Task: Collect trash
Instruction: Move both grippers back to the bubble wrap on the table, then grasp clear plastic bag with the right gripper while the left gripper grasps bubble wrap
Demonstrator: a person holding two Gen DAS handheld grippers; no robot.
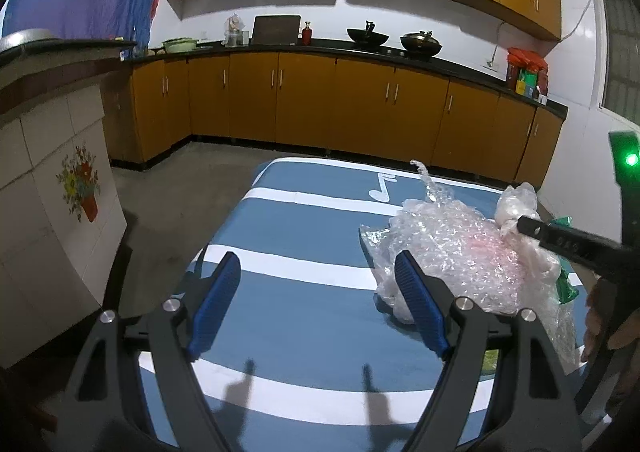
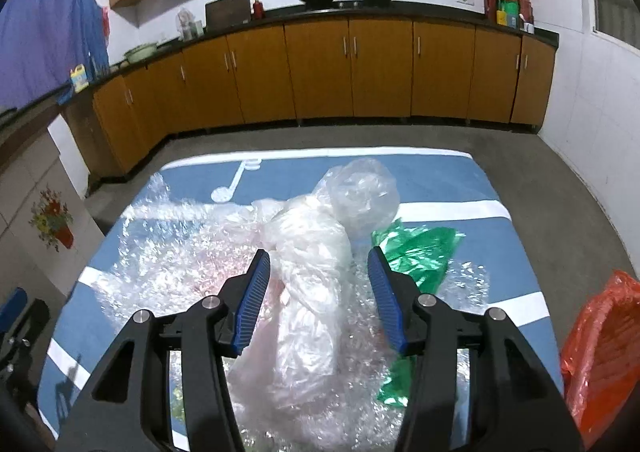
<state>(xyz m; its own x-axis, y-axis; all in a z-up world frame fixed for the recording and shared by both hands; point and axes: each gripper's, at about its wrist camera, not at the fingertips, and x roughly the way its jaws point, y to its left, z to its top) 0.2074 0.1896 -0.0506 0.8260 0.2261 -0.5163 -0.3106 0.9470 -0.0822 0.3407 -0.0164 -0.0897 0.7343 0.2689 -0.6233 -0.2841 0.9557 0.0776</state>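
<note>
We hold our right claw (image 2: 318,274) spread wide over the blue-and-white striped counter (image 2: 440,180), its blue pads (image 2: 256,292) straddling a crumpled whitish plastic bag (image 2: 316,252) that lies on bubble wrap (image 2: 168,252); whether either pad touches it, we cannot tell. A green bag (image 2: 420,248) lies just right of it. Our left claw (image 1: 316,284) is released too, hovering left of the pile, gripping nothing.

The right gripper (image 2: 318,258) hangs spread wide over a crumpled white plastic bag (image 2: 310,292) at frame centre, one blue pad on each side. Bubble wrap (image 2: 168,252) spreads left, a green bag (image 2: 420,248) right, on the blue-and-white desk (image 2: 460,180). A red bag (image 2: 604,348) sits lower right.
</note>
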